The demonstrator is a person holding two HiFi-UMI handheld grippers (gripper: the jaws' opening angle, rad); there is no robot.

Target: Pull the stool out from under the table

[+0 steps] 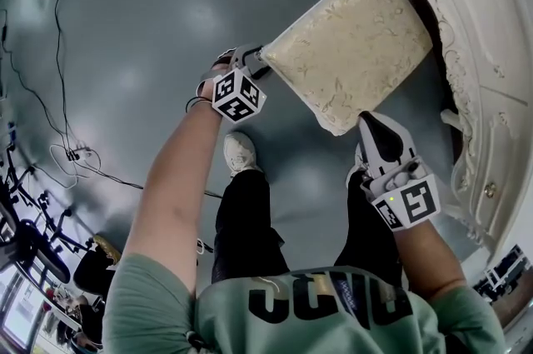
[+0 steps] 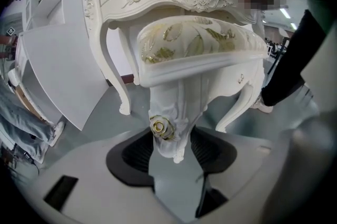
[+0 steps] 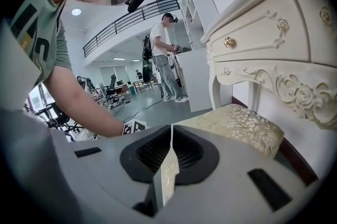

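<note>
**Desk:** Where is the stool?

**Operator:** I have the stool (image 1: pixel 354 44) on the grey floor (image 1: pixel 150 27), just in front of the white carved table (image 1: pixel 487 86). One edge of its seat lies close to the table's front. The rest of the seat stands out from the table.

**Desk:** And your left gripper?

**Operator:** My left gripper (image 1: pixel 252 58) is at the stool corner farthest from the table. In the left gripper view its jaws stand wide and clamp a carved white stool leg (image 2: pixel 171 107). Both pads press on the leg, level with a gold rose (image 2: pixel 159 127) carved on it.

**Desk:** The right one?

**Operator:** My right gripper (image 1: pixel 369 126) meets a corner of the seat on the side toward the table. In the right gripper view its jaws are drawn almost together. They pinch a thin strip of the patterned fabric of the cushion (image 3: pixel 247 123) between them.

**Desk:** Anything around it?

**Operator:** Away from the table, a person (image 3: pixel 160 54) stands beside white shelving (image 3: pixel 197 12). Cables (image 1: pixel 58 77) trail over the floor, well apart from the table.
</note>
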